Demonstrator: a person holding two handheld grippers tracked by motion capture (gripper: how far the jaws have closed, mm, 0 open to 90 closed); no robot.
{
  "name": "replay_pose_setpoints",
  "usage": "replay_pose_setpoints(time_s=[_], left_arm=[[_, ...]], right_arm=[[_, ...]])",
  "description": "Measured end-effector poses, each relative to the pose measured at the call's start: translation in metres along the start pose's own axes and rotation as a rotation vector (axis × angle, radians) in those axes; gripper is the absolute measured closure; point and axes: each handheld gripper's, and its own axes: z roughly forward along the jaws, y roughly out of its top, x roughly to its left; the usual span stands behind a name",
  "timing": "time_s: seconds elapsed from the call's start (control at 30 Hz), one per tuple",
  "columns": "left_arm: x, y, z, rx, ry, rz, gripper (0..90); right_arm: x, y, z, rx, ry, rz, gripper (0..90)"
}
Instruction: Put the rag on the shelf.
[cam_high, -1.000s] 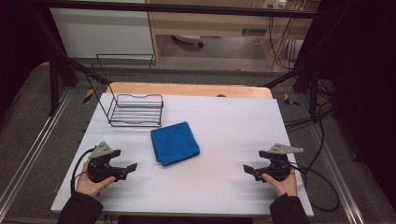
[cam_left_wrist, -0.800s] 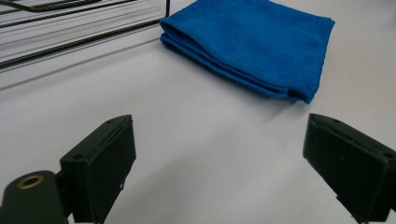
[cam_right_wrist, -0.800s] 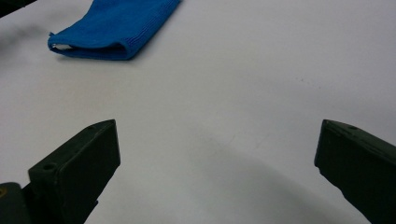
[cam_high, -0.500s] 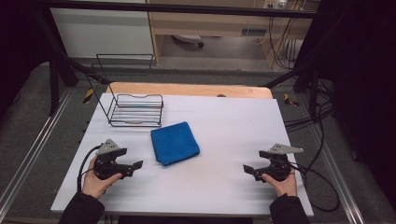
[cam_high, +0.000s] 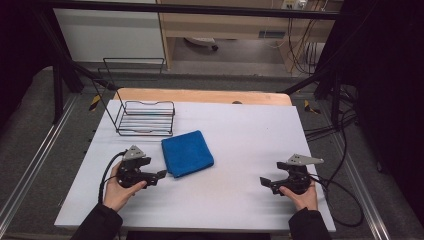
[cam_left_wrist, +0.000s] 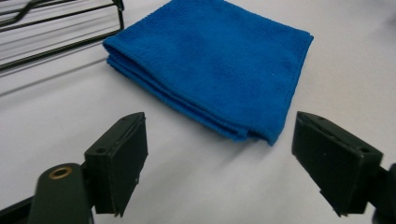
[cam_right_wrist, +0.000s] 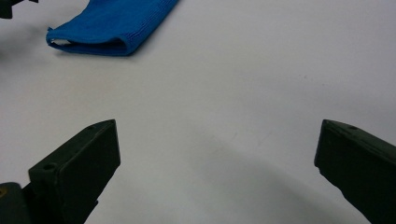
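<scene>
Sitting bare, wire rack (cam_high: 146, 118), blue cloth (cam_high: 187, 153) beside

A black wire rack (cam_high: 146, 118) stands near the far left corner of the white surface (cam_high: 250, 140), a wooden board (cam_high: 200, 96) lining the far edge

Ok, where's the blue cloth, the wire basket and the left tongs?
blue cloth (cam_high: 187, 153): high view, middle of its folded top.
wire basket (cam_high: 146, 118): high view, on its barred floor.
left tongs (cam_high: 161, 174): high view, between the tips, pointing at the cloth's near corner.
</scene>
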Motion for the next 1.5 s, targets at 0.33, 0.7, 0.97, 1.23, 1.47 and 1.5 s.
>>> replay_pose_setpoints(time_s=[0.33, 0.7, 0.97, 1.23, 1.47, 1.5], left_arm=[[-0.011, 0.012, 0.027, 0.049, 0.03, -0.033, 31.4], [-0.017, 0.012, 0.045, 0.114, 0.048, -0.05, 44.5], [-0.022, 0.007, 0.054, 0.133, 0.043, -0.071, 51.3], [-0.025, 0.005, 0.056, 0.117, 0.056, -0.093, 56.1], [-0.026, 0.004, 0.058, 0.088, 0.051, -0.124, 55.6], [-0.026, 0.004, 0.059, 0.08, 0.053, -0.123, 55.6]], right_arm=[[0.0, 0.0, 0.0, 0.0, 0.003, 0.0, 0.9], [0.0, 0.0, 0.001, 0.004, 0.005, -0.01, 0.9], [0.0, 0.0, 0.001, -0.002, 0.007, -0.006, 1.0], [0.001, 0.001, 0.001, -0.002, 0.007, -0.008, 1.0], [0.0, 0.001, 0.001, 0.0, 0.009, -0.007, 1.0], [0.0, 0.001, 0.001, 0.0, 0.009, -0.007, 1.0]])
